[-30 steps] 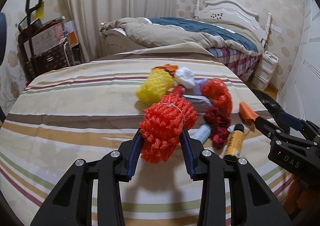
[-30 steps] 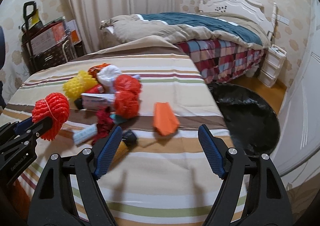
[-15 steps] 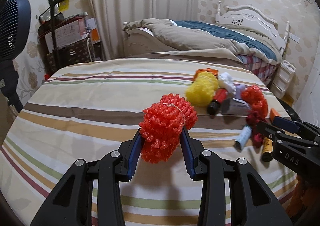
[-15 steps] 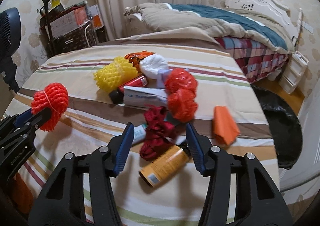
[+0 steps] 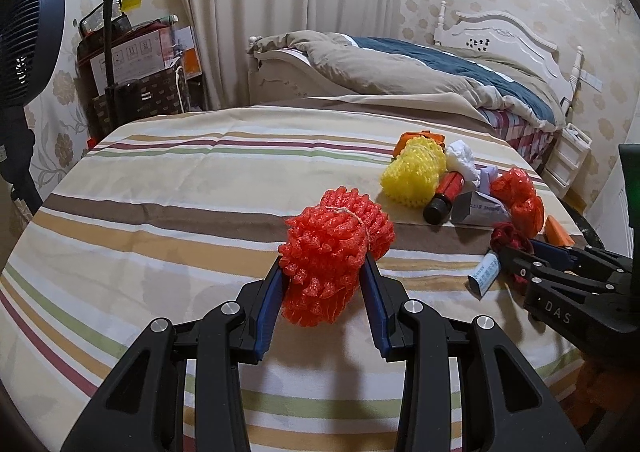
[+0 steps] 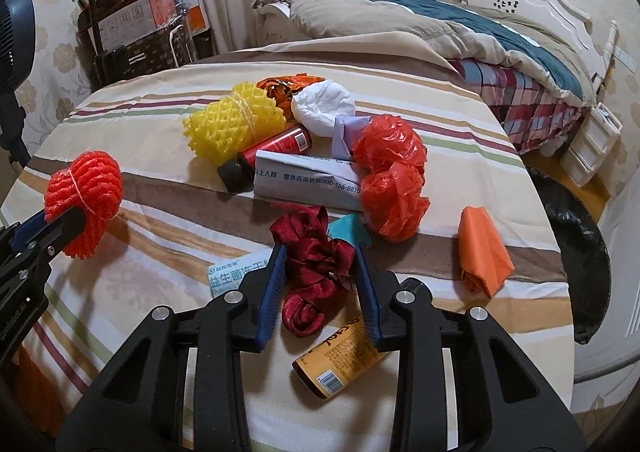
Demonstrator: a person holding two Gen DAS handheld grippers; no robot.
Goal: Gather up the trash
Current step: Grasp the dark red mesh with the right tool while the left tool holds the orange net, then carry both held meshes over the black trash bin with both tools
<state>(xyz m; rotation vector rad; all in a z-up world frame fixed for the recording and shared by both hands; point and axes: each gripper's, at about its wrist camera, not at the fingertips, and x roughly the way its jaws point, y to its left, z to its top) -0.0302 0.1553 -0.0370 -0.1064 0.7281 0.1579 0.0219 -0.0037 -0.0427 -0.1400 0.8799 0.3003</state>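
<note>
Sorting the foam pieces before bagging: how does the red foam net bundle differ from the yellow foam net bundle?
The red foam net bundle is clamped in the left hand-held gripper, lifted off the cloth; the yellow foam net bundle lies on the striped tablecloth. The red one is alone at the left; the yellow one touches the pile, against a red bottle. Both are mesh foam tied with string.
</note>
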